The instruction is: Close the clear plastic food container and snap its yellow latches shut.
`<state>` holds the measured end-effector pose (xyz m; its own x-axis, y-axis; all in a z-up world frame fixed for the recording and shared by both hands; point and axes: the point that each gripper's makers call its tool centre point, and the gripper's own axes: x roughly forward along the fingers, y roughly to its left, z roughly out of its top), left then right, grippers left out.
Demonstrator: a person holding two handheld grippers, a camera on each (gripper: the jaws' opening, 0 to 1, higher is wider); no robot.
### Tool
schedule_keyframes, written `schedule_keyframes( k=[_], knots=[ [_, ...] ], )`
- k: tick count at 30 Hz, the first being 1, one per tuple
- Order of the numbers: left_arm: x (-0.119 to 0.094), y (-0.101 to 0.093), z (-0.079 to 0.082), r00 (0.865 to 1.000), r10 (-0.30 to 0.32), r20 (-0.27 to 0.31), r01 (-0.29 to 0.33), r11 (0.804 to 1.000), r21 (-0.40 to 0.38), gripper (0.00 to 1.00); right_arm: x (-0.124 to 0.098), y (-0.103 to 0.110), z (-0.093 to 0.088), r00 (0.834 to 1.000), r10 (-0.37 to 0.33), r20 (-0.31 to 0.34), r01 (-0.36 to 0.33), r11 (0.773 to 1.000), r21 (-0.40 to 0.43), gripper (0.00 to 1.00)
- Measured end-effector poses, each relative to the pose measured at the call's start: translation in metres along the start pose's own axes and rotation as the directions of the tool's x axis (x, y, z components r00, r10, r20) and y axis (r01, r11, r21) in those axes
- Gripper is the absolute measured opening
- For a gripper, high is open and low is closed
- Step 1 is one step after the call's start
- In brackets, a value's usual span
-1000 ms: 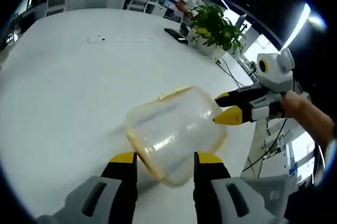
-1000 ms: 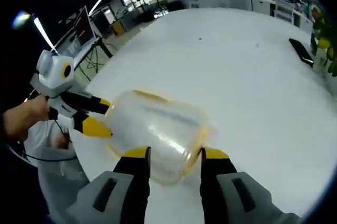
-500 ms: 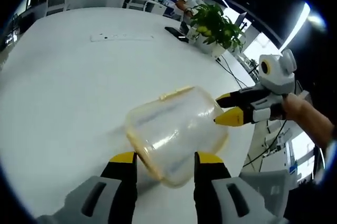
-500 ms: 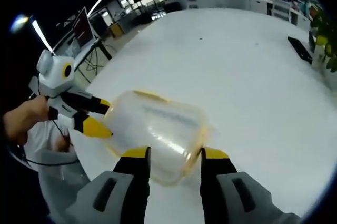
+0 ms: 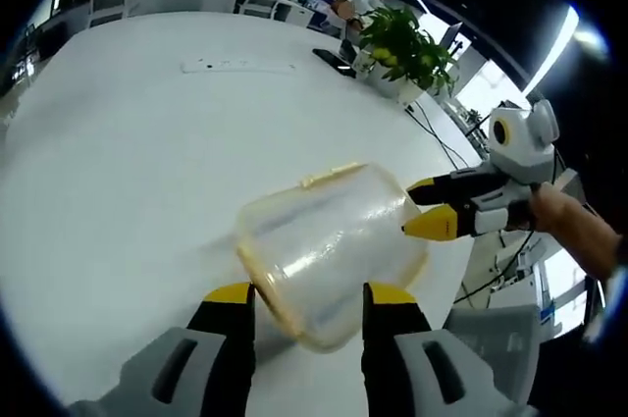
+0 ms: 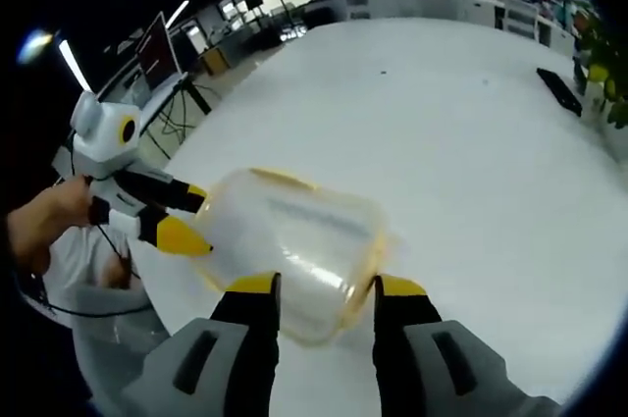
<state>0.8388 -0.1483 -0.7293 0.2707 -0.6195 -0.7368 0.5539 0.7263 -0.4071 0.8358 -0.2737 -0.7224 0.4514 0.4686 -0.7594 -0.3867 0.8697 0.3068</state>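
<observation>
The clear plastic container with a yellow rim lies on its side just above the white table, held from two ends. My left gripper has its yellow-tipped jaws on either side of the rim end, shut on it. From the right, my right gripper pinches the container's far edge. A yellow latch sticks out along the top edge. In the right gripper view the container sits between the jaws of the right gripper, and the left gripper grips it from the left.
A potted plant and a dark phone stand at the table's far side, with a white strip lying further left. A person's hand holds the right gripper. Desks and monitors fill the room beyond the table edge.
Both views have drifted slightly. The container stays held between the two grippers, and neither hold has changed.
</observation>
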Motion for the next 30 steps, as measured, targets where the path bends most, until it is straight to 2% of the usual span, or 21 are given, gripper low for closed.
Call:
schedule_keyframes(
  k=[12,30],
  knots=[
    [-0.012,0.011,-0.012,1.0,0.011,-0.011,-0.011,1.0,-0.009,0.36,0.005,0.021,-0.006,1.0,0.005,0.01,-0.005,1.0,-0.003,0.34],
    [-0.032,0.021,-0.032,0.999,0.035,-0.027,-0.035,0.999,-0.014,0.37,0.01,0.049,-0.016,1.0,0.024,-0.01,-0.024,1.0,-0.016,0.33]
  ],
)
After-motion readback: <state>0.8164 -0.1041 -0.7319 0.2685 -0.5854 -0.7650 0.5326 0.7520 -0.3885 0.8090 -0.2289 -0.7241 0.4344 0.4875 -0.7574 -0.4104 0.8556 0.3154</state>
